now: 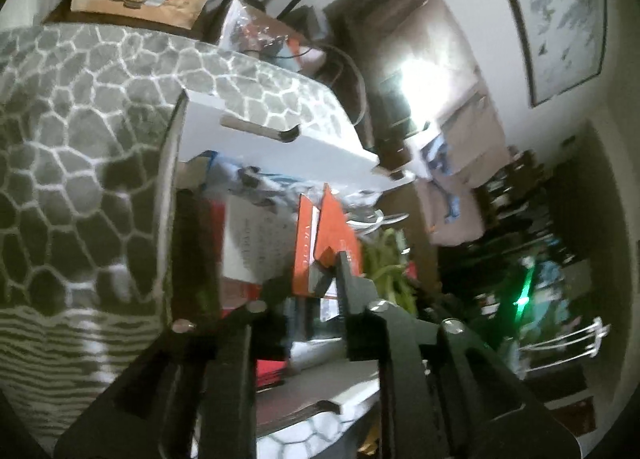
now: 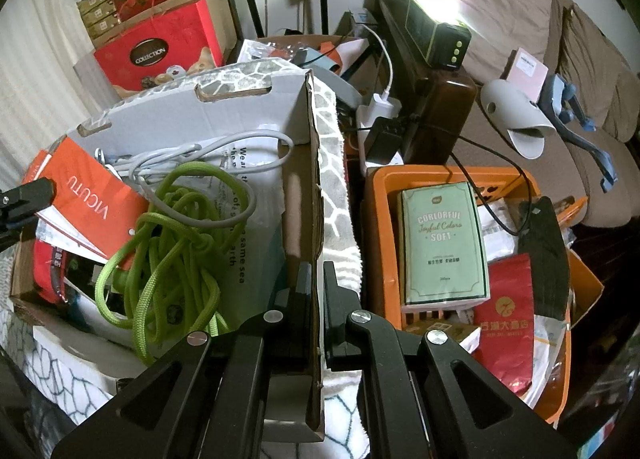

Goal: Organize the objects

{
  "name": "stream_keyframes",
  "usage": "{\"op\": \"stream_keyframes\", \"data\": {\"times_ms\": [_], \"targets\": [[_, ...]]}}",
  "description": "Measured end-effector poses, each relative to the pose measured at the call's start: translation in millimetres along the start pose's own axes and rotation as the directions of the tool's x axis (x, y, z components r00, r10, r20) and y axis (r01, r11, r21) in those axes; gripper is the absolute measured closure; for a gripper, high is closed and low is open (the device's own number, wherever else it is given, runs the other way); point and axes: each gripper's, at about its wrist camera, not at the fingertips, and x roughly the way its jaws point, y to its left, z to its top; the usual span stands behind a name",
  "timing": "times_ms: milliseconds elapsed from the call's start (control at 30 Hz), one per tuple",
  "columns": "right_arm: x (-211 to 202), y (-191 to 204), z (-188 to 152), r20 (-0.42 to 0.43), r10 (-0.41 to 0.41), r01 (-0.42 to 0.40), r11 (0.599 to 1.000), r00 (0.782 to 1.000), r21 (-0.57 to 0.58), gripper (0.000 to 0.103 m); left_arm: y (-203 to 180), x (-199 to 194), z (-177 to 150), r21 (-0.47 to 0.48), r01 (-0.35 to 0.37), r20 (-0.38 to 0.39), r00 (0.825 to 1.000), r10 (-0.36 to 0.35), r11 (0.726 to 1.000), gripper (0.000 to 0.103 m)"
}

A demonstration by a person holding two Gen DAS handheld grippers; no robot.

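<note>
A cardboard box (image 2: pixel 248 107) holds a green rope (image 2: pixel 168 243), a grey cable (image 2: pixel 208 155) and an orange VICUTU package (image 2: pixel 92 195). My right gripper (image 2: pixel 316 279) is shut on the box's right wall (image 2: pixel 314 179). My left gripper (image 1: pixel 330 263) is shut on the orange VICUTU package (image 1: pixel 320 227) at the box's left side; its fingers (image 2: pixel 28 195) show at the left edge of the right wrist view. In the left wrist view the box's white flap (image 1: pixel 280 139) lies above the package.
An orange basket (image 2: pixel 452 175) to the right holds a green tissue pack (image 2: pixel 444 243) and a red bag (image 2: pixel 508 319). A grey patterned cloth (image 2: pixel 336 195) lies between box and basket. Red gift boxes (image 2: pixel 160 47) stand behind. A lamp (image 2: pixel 440 31) and sofa (image 2: pixel 520 19) are at back right.
</note>
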Motion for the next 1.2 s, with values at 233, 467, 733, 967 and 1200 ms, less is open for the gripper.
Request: {"op": "stream_keyframes", "data": {"times_ms": [233, 467, 733, 967, 1200], "targets": [[0.0, 0.0, -0.1, 0.000, 0.000, 0.000, 1.000, 1.000, 0.000, 0.100, -17.8, -27.7, -3.2, 0.065, -0.108, 0.044, 0.993, 0.105, 0.992, 0.040], [0.0, 0.3, -0.2, 0.001, 0.001, -0.001, 1.000, 1.000, 0.001, 0.100, -27.0, -57.3, -5.3, 0.103, -0.159, 0.093, 0.984, 0.150, 0.982, 0.036], [-7.3, 2.0, 0.6, 0.020, -0.007, 0.007, 1.000, 1.000, 0.006, 0.095, -44.9, -79.1, -15.1, 0.205, -0.313, 0.186, 0.943, 0.277, 0.927, 0.018], [-28.3, 3.8, 3.8, 0.066, -0.017, 0.016, 1.000, 0.998, 0.014, 0.073, -46.2, -89.8, -29.3, 0.224, -0.388, 0.227, 0.913, 0.339, 0.894, 0.007], [-62.5, 14.1, 2.3, 0.142, -0.007, 0.008, 1.000, 0.990, -0.003, 0.063, -39.0, -105.8, -46.8, 0.200, -0.443, 0.277, 0.881, 0.383, 0.874, 0.002]]}}
